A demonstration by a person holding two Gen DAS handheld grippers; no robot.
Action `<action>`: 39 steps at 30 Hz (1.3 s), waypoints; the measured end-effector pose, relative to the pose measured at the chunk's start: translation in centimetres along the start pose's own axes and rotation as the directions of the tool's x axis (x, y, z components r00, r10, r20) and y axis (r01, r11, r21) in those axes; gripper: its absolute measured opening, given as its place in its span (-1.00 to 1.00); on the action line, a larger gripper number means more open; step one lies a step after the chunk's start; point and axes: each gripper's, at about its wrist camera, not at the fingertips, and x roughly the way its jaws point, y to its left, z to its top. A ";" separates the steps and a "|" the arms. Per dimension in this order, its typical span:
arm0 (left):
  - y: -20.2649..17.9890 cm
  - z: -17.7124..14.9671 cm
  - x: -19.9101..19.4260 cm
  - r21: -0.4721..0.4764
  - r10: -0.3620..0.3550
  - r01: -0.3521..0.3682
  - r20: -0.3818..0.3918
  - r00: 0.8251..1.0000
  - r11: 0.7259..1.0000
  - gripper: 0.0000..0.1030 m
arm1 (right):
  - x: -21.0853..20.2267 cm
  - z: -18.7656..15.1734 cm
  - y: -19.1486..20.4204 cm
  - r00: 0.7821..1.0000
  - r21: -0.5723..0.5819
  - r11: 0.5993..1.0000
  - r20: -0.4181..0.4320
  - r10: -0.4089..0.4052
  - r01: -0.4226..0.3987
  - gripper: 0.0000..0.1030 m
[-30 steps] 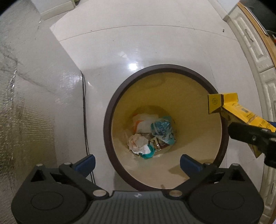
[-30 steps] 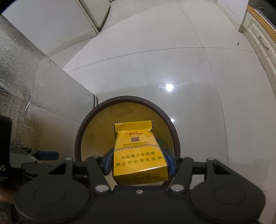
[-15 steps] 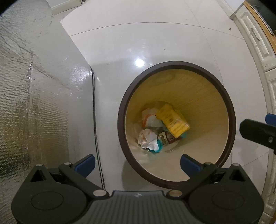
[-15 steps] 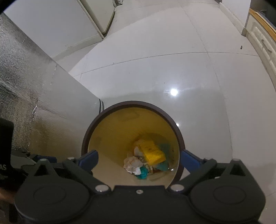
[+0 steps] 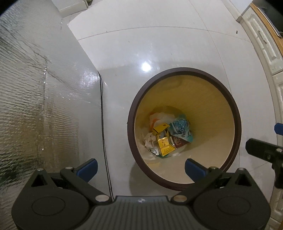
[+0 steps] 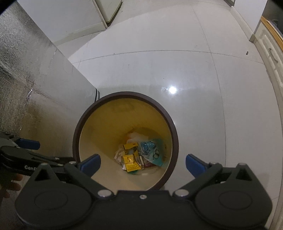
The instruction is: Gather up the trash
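Observation:
A round bin with a dark brown rim and yellow inside stands on the white floor. At its bottom lies a yellow cigarette box with its lid flipped open, among crumpled white paper, a teal wrapper and other scraps. My right gripper hovers above the bin's mouth, open and empty. My left gripper stands open over the bin's near left edge, nothing between its fingers. The right gripper's finger shows at the right edge of the left wrist view.
A silver foil-covered panel rises left of the bin, with a black cable running down its edge. White cabinets line the right side. A white appliance stands at the back. Glossy floor tiles lie beyond the bin.
The right gripper opened and the yellow box dropped from it into the bin, settling on the trash with its lid open. The left gripper's view drifted, so the bin sits further right.

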 end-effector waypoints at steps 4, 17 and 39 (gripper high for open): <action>0.3 -0.4 -0.7 0.000 -0.012 0.012 0.017 1.000 1.000 1.00 | -0.6 -0.4 -0.1 1.000 0.015 1.000 0.009 0.009 -0.009 1.00; 2.3 -2.3 -4.6 -0.049 -0.030 0.034 0.086 0.996 0.998 1.00 | -2.5 -0.9 -0.3 1.000 0.015 1.000 0.026 -0.004 0.003 1.00; 0.4 -6.3 -22.1 0.058 -0.059 0.036 0.460 0.886 0.998 1.00 | -18.3 -2.5 0.1 0.948 0.057 0.998 0.318 -0.013 -0.005 1.00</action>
